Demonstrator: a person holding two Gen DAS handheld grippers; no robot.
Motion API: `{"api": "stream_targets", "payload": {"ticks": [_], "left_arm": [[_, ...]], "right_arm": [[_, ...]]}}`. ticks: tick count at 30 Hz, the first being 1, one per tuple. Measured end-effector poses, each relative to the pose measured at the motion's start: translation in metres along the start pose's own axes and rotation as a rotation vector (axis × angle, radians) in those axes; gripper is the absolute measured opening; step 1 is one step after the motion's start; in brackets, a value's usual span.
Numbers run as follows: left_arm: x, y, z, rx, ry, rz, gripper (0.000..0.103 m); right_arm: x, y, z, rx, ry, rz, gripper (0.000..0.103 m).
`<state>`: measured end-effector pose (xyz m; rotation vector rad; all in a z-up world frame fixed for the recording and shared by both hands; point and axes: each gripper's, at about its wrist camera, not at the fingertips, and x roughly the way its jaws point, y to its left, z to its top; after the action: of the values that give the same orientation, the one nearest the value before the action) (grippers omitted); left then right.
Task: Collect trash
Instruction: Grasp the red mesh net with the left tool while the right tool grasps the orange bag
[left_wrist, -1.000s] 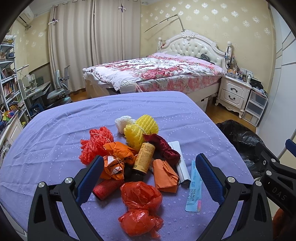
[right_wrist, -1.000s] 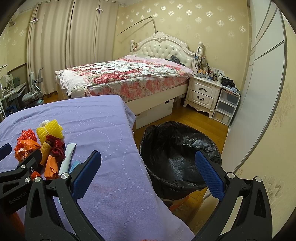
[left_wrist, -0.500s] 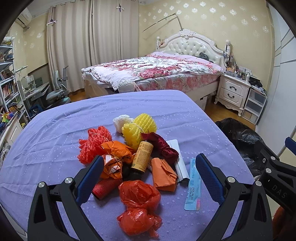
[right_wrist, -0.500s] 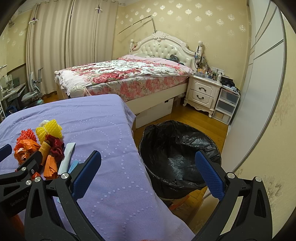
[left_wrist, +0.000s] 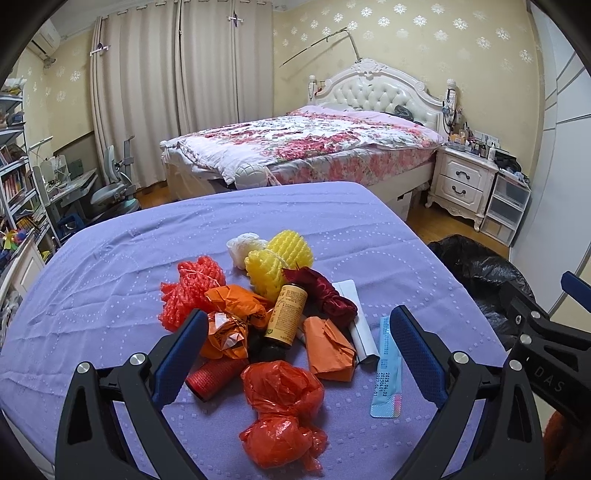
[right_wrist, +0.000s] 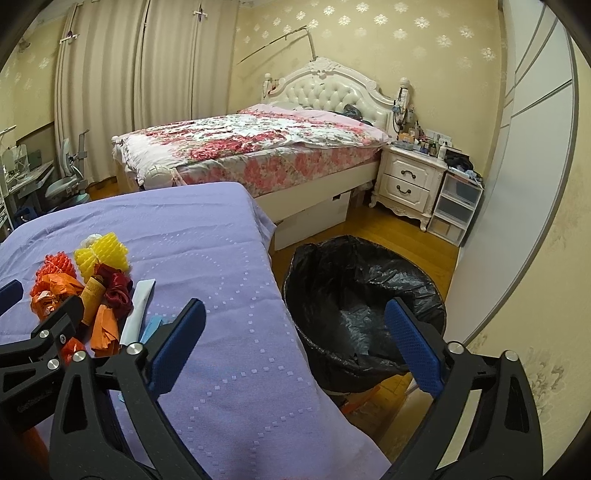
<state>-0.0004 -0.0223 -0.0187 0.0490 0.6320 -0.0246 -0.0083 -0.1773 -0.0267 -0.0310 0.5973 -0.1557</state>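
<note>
A pile of trash lies on the purple tablecloth: a red plastic bag, orange wrappers, a brown bottle, yellow foam nets, red foam net, a dark red cloth, a white tube and a blue sachet. My left gripper is open, its fingers on either side of the pile's near end. My right gripper is open and empty, above the table's right edge beside the black-lined bin. The pile also shows in the right wrist view.
A bed stands behind the table, a white nightstand and plastic drawers at the right wall. A desk, chair and bookshelves are at the left. A wooden floor surrounds the bin.
The left gripper has shifted slightly, so the pile sits a little higher and more centred between its fingers. The right gripper has barely moved.
</note>
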Motion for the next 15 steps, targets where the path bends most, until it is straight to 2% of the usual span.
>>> {"api": "stream_targets", "payload": {"ticks": [1,4,7,10,13,15], "left_arm": [[-0.001,0.004,0.002,0.0,0.001,-0.001,0.095],[-0.002,0.008,0.003,0.0,0.0,0.003,0.093],[-0.005,0.017,0.003,-0.006,0.004,0.018,0.077],[-0.004,0.034,0.002,-0.031,0.023,0.027,0.077],[-0.005,0.053,0.004,-0.044,0.029,0.061,0.077],[-0.005,0.068,0.005,-0.058,0.031,0.085,0.077]], "right_arm": [[0.001,-0.002,0.002,0.0,0.005,0.004,0.082],[0.002,0.001,0.003,0.001,0.018,0.016,0.08],[0.002,0.002,0.004,0.002,0.022,0.024,0.076],[0.002,0.006,0.005,-0.002,0.026,0.037,0.075],[0.003,0.01,0.007,-0.006,0.035,0.056,0.065],[0.005,0.013,0.008,-0.004,0.043,0.075,0.065]]}}
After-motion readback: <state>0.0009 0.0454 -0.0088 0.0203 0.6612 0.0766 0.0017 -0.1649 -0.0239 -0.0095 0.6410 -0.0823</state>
